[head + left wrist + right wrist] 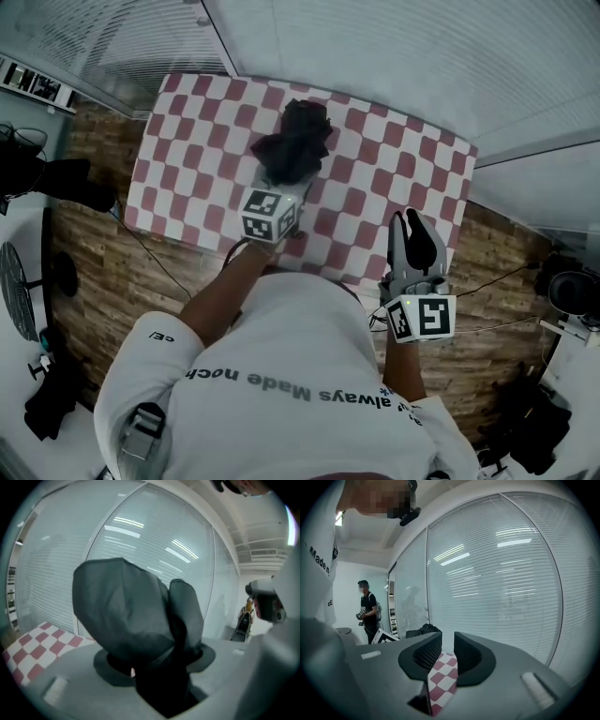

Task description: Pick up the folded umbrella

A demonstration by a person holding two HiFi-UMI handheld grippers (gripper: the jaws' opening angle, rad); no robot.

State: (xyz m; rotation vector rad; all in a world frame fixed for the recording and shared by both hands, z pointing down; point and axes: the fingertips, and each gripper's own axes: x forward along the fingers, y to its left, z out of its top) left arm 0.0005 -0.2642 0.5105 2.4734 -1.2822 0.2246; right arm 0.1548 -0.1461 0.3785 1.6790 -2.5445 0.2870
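Our left gripper clamps the black fabric folded umbrella above the red-checked table; its loose folds could slip free. Our right gripper stands narrowly apart, empty.

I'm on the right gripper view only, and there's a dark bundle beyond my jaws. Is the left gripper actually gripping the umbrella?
Observer: Yes. In the left gripper view, the left gripper is clamped on the folded umbrella's dark fabric.
Operator: Where is it over the table?
Observer: In the head view, it is around the middle of the checked table.
Operator: And my right gripper?
Observer: The head view puts the right gripper by the table's near right edge.
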